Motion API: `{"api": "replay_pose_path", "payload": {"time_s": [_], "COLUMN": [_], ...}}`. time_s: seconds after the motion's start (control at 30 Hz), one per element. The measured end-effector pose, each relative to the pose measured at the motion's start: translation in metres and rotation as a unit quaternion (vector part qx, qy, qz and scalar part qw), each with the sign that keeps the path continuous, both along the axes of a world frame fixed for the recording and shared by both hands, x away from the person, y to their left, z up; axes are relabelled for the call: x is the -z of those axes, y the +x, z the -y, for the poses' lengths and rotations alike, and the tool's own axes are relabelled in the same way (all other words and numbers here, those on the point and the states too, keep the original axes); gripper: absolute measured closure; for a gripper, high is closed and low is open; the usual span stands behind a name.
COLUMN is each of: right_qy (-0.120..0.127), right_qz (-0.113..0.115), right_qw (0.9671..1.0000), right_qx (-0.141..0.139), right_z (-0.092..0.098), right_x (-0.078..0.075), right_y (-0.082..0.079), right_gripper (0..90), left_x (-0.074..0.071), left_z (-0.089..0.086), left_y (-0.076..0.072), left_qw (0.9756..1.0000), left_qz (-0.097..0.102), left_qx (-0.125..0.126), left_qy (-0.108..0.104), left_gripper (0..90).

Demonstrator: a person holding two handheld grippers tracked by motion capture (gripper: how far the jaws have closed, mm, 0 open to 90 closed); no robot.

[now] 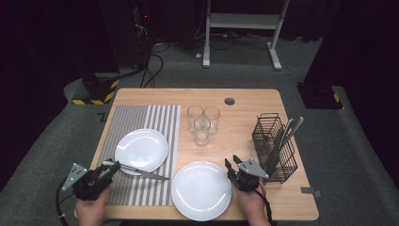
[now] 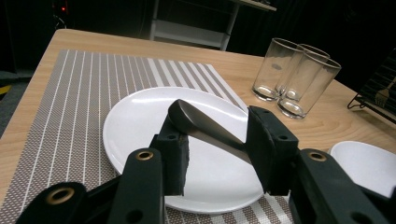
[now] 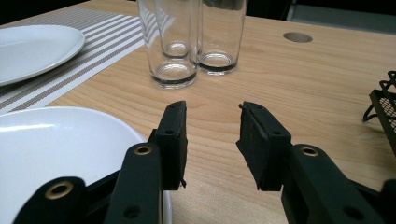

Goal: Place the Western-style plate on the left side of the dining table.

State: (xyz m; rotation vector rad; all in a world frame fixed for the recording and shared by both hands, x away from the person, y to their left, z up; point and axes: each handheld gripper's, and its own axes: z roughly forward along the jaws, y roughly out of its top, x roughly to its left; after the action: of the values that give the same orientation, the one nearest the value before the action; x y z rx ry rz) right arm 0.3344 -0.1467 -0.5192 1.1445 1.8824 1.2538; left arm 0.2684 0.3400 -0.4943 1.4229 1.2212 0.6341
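The light wooden counter [image 1: 244,141] carries a place setting that is half laid: a grey striped woven placemat [image 1: 141,141] on its left part, a white round plate [image 1: 141,149] on the mat, and a second white round plate [image 1: 201,190] on bare wood close to the near edge. The thing in work is the steel table knife [image 1: 141,171]; it lies slanted, its handle over the near rim of the plate on the mat and its blade pointing out over the stripes toward the second plate. The left tongs [image 1: 112,168] stand around the handle, and in the left gripper view the handle [image 2: 205,128] passes between the pads with a gap on each side, so I judge they are parted and not pressing. The right tongs [image 1: 230,165] are also open and empty, waiting just right of the near plate. I think the step is setting down the knife, and the next move asks for drawing the left hand back without dragging the handle. There is free mat on the left and far side; three clear drinking glasses [image 1: 203,121] stand well apart, and the black wire cutlery basket [image 1: 275,146] limits the right hand.
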Motion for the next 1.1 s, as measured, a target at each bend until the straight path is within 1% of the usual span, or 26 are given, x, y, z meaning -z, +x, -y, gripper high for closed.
{"api": "replay_pose_path", "payload": {"time_s": [0.17, 0.37, 0.57, 0.77, 1.1], "right_qy": [0.001, 0.002, 0.001, 0.005, 0.006], "right_qz": [0.000, -0.001, -0.001, 0.000, 0.000], "right_qw": [1.0000, 1.0000, 1.0000, 1.0000, 1.0000], "right_qx": [-0.001, -0.001, -0.001, -0.001, -0.001], "right_z": [-0.0001, 0.0003, 0.0004, 0.0015, 0.0026], "right_x": [0.0000, -0.0005, -0.0003, -0.0011, -0.0015], "right_y": [-0.0003, -0.0008, -0.0007, -0.0010, -0.0012], "right_gripper": [61.3, 61.3, 61.3, 61.1, 61.1], "left_x": [0.0030, 0.0043, 0.0053, 0.0065, 0.0099], "left_z": [-0.0015, -0.0015, -0.0016, -0.0018, -0.0028], "left_y": [-0.0007, -0.0021, -0.0021, -0.0025, -0.0029], "left_qw": [1.0000, 1.0000, 1.0000, 0.9999, 0.9999], "left_qz": [-0.003, 0.001, 0.001, 0.000, 0.002], "left_qx": [-0.001, -0.001, -0.001, -0.002, -0.003], "left_qy": [0.000, 0.001, 0.005, 0.014, 0.016], "left_gripper": [58.4, 57.9, 57.0, 55.2, 53.7]}}
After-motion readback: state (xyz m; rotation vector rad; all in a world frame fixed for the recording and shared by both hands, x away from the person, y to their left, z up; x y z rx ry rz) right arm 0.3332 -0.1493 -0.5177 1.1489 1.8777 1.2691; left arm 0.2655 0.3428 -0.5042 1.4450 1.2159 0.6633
